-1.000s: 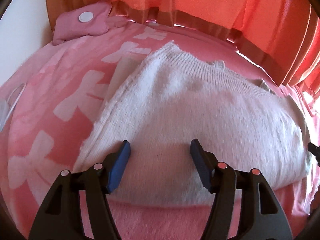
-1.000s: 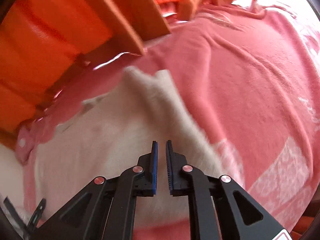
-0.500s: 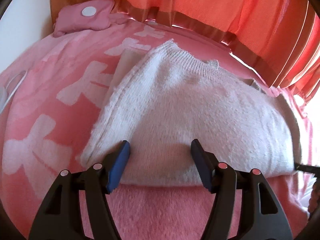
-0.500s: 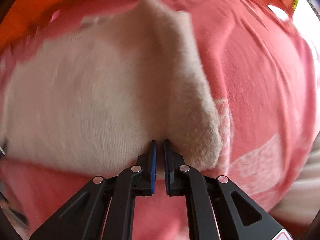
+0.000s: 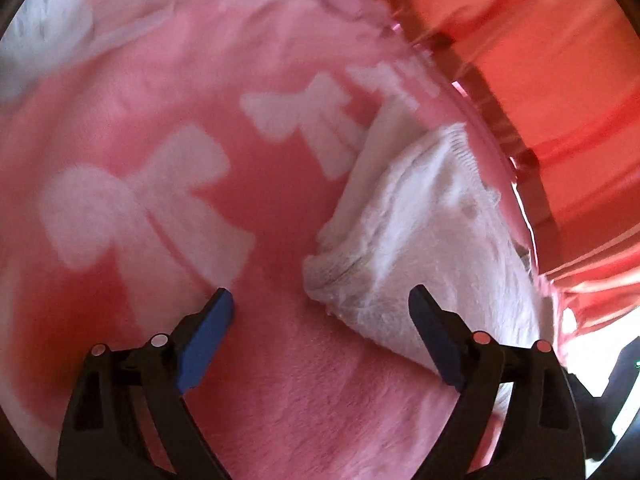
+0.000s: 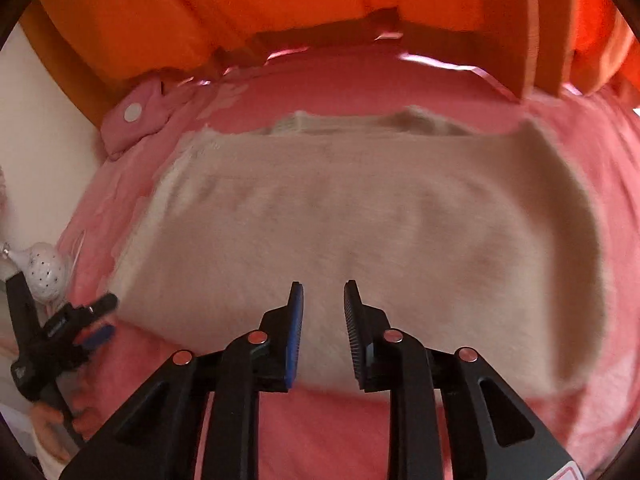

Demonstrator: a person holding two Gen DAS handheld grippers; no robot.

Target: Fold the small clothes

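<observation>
White sweater (image 6: 360,216) lies folded — left gripper (image 5: 320,312) and right gripper (image 6: 323,304) jaws just parted, gripping nothing.

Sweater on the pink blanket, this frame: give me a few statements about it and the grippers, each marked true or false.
1. The sweater lies folded on a pink blanket. True.
2. The left gripper is clamped on the sweater. False: its jaws stand wide open, having just been opening, and only a corner of the sweater lies between them, unpressed.
3. The right gripper holds a fold of the sweater. False: its jaws are slightly apart, having just been opening, with nothing pinched between them.
4. The blanket carries white bow shapes. True.
5. The sweater is dark blue. False: it is white to cream.
</observation>
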